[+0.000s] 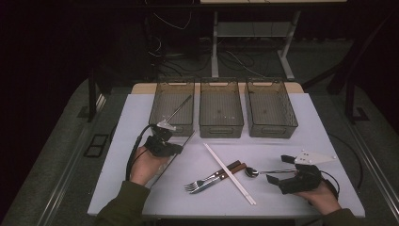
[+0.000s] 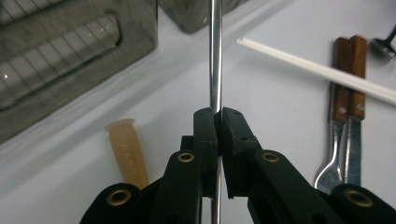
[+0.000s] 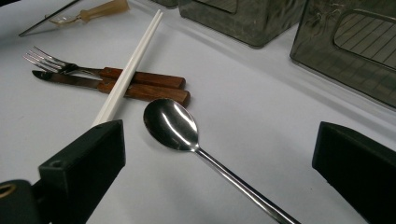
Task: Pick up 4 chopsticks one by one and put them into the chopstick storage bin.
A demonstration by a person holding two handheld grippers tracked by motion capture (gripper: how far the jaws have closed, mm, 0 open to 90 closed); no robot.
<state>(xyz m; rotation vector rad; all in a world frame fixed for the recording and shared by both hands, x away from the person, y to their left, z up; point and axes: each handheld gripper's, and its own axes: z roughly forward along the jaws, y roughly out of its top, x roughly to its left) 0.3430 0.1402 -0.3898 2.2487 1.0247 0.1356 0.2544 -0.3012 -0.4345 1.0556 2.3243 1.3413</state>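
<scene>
In the high view, the left tool (image 1: 165, 137) gripped a thin metal rod (image 1: 180, 107) that slanted up over the leftmost bin (image 1: 173, 108), while the right tool (image 1: 282, 174) rested on the bench (image 1: 141, 122) near a spoon (image 1: 252, 172).

In the left gripper view, the jaws were clamped on the rod (image 2: 215, 56), above the bench.

In the right gripper view, the jaws stood wide apart, the spoon (image 3: 170, 123) lying between them untouched.

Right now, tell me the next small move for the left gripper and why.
Probably carry the metal rod on over the left bin and lower it in. The left gripper has its jaws clamped on the rod, whose far end already reaches over that bin.
</scene>
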